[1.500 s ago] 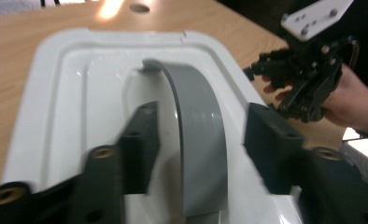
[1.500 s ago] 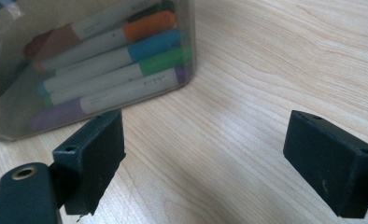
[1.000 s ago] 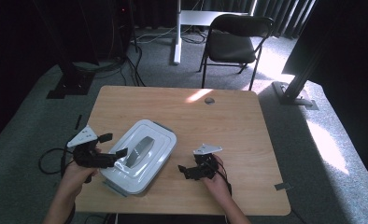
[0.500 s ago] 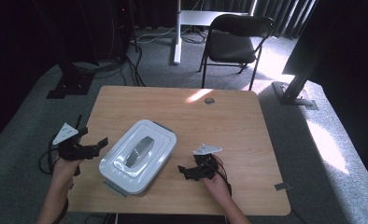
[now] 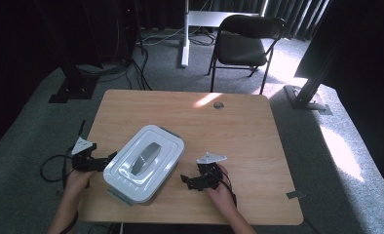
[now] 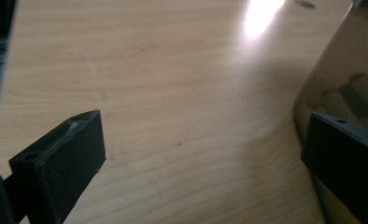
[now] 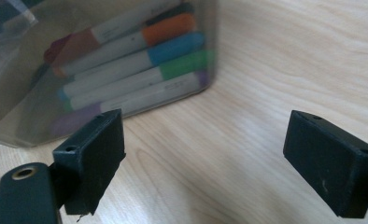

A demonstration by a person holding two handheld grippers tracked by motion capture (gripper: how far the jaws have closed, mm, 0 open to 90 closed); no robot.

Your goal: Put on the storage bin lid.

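A white lidded plastic box (image 5: 144,163) with a grey handle lies on the wooden table (image 5: 229,126). Its clear wall (image 7: 102,56) shows several coloured markers (image 7: 140,65) inside. My left gripper (image 5: 108,159) is low at the box's left side, pointing at it. Its jaws have just been opening and stand wide apart (image 6: 196,158) over bare wood, the box wall (image 6: 345,84) beside the right jaw. My right gripper (image 5: 186,180) rests just right of the box, open (image 7: 210,154), nothing between its jaws.
A round grommet (image 5: 218,105) sits near the table's far edge. A black chair (image 5: 243,44) and a white desk leg (image 5: 184,34) stand beyond the table. Cables (image 5: 51,165) lie on the floor at the left, and a black stand base (image 5: 304,100) is at the right.
My left gripper has drawn back leftwards off the box lid and sunk to table level beside the box. The right gripper and the box have stayed put.
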